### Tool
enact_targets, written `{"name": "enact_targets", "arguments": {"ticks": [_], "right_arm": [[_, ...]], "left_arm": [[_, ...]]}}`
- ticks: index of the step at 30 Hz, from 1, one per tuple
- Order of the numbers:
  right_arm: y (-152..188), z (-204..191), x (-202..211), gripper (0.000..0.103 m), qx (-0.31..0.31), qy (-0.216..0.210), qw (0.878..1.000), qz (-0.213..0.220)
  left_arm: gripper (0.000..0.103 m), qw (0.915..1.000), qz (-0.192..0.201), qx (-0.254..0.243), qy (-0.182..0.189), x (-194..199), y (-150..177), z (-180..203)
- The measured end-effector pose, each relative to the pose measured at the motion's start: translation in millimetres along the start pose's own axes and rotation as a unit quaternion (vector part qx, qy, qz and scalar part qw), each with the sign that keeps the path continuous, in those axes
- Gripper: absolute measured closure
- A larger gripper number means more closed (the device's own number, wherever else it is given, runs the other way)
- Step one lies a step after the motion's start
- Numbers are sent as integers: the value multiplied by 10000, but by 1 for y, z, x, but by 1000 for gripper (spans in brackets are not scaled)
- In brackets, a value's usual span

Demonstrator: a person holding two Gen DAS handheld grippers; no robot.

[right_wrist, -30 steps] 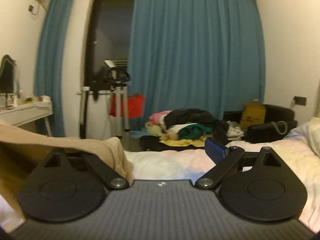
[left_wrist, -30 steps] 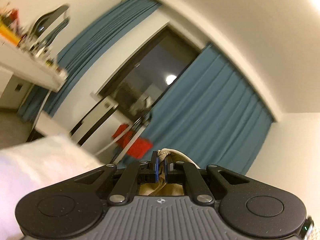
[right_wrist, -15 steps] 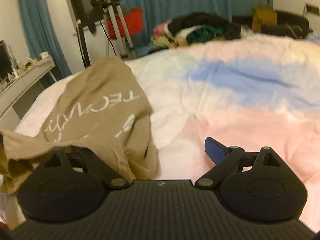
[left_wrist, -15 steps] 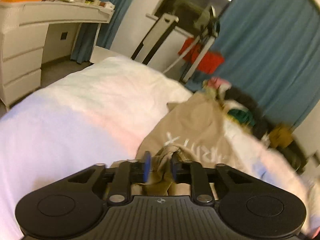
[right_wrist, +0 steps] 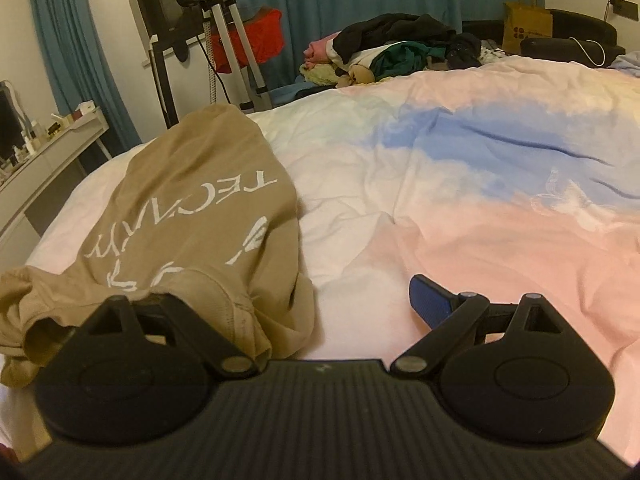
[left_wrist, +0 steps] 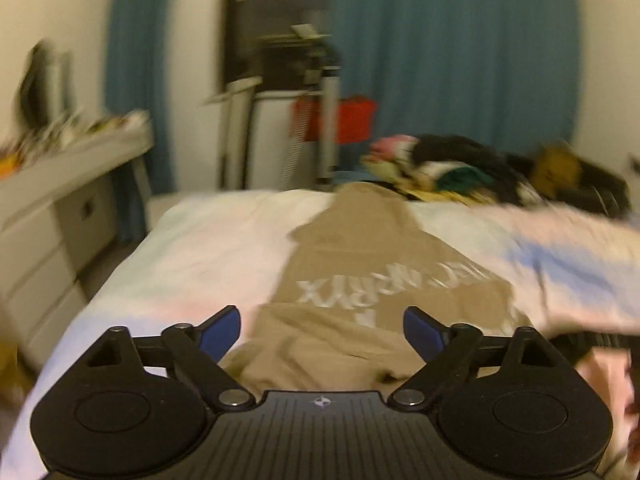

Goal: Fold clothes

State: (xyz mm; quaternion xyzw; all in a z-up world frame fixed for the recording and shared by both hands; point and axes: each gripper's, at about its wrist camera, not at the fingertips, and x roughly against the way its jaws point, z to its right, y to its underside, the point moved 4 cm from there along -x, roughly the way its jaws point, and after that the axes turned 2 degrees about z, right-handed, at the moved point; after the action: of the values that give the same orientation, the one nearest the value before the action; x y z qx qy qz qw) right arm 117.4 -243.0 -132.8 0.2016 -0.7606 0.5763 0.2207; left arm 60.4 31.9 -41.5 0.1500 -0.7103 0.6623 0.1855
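Observation:
A tan T-shirt (left_wrist: 360, 276) with white lettering lies stretched out on the bed, its near end bunched. My left gripper (left_wrist: 320, 330) is open and empty just above that bunched end. In the right wrist view the same T-shirt (right_wrist: 192, 208) lies at the left. My right gripper (right_wrist: 320, 304) is open; the shirt's bunched edge drapes over its left finger and hides it, and the blue right finger pad (right_wrist: 428, 302) is bare.
The bed (right_wrist: 460, 184) has a pink, white and blue cover. A pile of mixed clothes (right_wrist: 392, 52) lies at its far edge. A white dresser (left_wrist: 52, 216) stands at the left. A garment steamer stand (right_wrist: 224, 36) and blue curtains stand behind.
My left gripper has opened and let go of the T-shirt, which now lies on the bed. Both grippers have dropped low over the bed. My right gripper has stayed open.

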Motion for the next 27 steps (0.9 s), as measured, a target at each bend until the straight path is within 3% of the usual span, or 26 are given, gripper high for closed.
{"name": "enact_targets", "arguments": {"ticks": [3, 6, 9, 12, 13, 17, 19, 24, 27], "right_arm": [[-1, 1, 3, 10, -1, 33, 10000, 43], [-2, 2, 5, 10, -6, 65, 9999, 84], [-3, 3, 7, 10, -48, 39, 9999, 111], [-3, 2, 8, 10, -31, 39, 9999, 149], [-3, 1, 8, 10, -1, 43, 9999, 153], [2, -3, 8, 10, 144, 67, 9998, 143], [6, -5, 5, 10, 199, 45, 9998, 47], [20, -17, -5, 10, 710, -3, 9971, -287], [27, -21, -7, 10, 941, 116, 9949, -338]], "left_arm": [[9, 9969, -289, -726, 119, -14, 13, 27], [9, 9886, -444, -1430, -173, -31, 29, 44], [9, 9720, -371, -2141, -899, -46, 43, 54], [9, 9516, -194, -2510, -1761, -63, 46, 54], [9, 9478, -132, -2500, -1977, -66, 44, 52], [9, 9604, 263, -1545, -2305, -54, 22, 32], [9, 9614, 605, -1114, -2442, -36, 12, 21], [8, 9613, 1137, -173, -2504, 2, -5, -4], [5, 9609, 1237, 54, -2476, 19, -12, -11]]}}
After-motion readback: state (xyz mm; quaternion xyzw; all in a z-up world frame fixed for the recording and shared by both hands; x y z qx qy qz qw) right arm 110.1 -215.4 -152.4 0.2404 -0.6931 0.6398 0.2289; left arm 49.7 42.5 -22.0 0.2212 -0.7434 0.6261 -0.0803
